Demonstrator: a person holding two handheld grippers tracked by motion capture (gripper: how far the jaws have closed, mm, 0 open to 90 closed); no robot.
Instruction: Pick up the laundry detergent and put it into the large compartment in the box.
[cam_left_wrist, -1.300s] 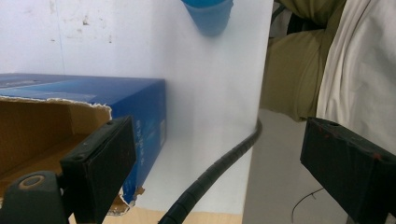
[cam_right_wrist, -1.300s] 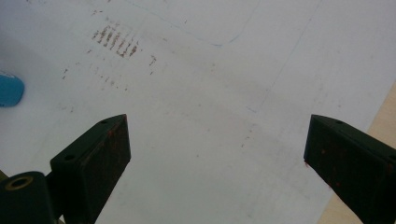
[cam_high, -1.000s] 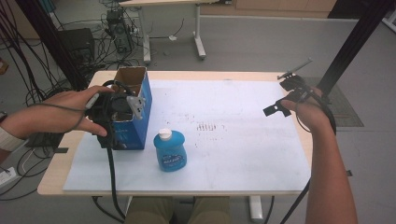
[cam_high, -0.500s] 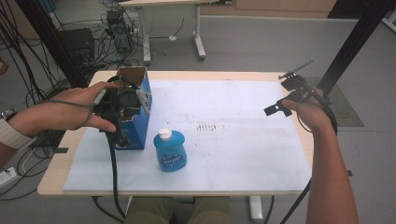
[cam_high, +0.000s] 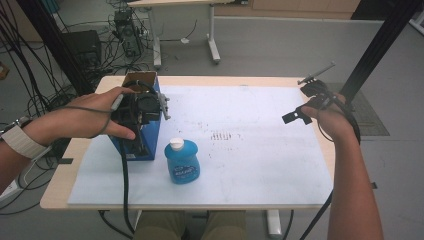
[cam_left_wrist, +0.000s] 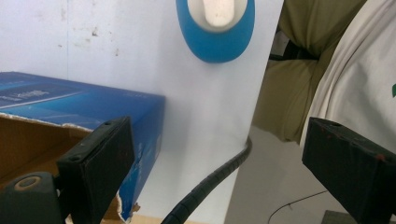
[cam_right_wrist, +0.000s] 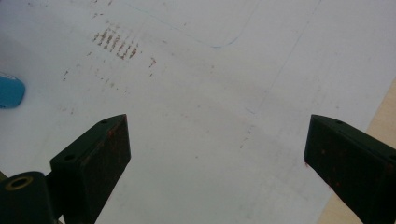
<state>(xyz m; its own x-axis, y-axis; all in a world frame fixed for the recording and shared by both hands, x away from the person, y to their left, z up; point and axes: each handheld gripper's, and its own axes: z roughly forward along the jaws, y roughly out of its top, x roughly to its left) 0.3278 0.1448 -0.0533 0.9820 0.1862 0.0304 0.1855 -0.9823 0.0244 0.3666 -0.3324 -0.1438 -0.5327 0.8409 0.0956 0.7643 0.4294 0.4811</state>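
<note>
Left gripper poised over an open blue box, with a blue bottle waiting beside it on the desk.

The desk (cam_high: 310, 195) carried a white sheet. The open-topped blue box (cam_high: 150, 142) stood upright at its left, likely ready to be filled. The left gripper (cam_high: 142, 107) hung above the box's rim, jaws spread wide and holding nothing. The blue bottle (cam_high: 182, 161) stood just beside the box, nearer the person, apart from that gripper. The right gripper (cam_high: 300, 115) hovered wide open and empty at the far right, well apart from the bottle.
</note>
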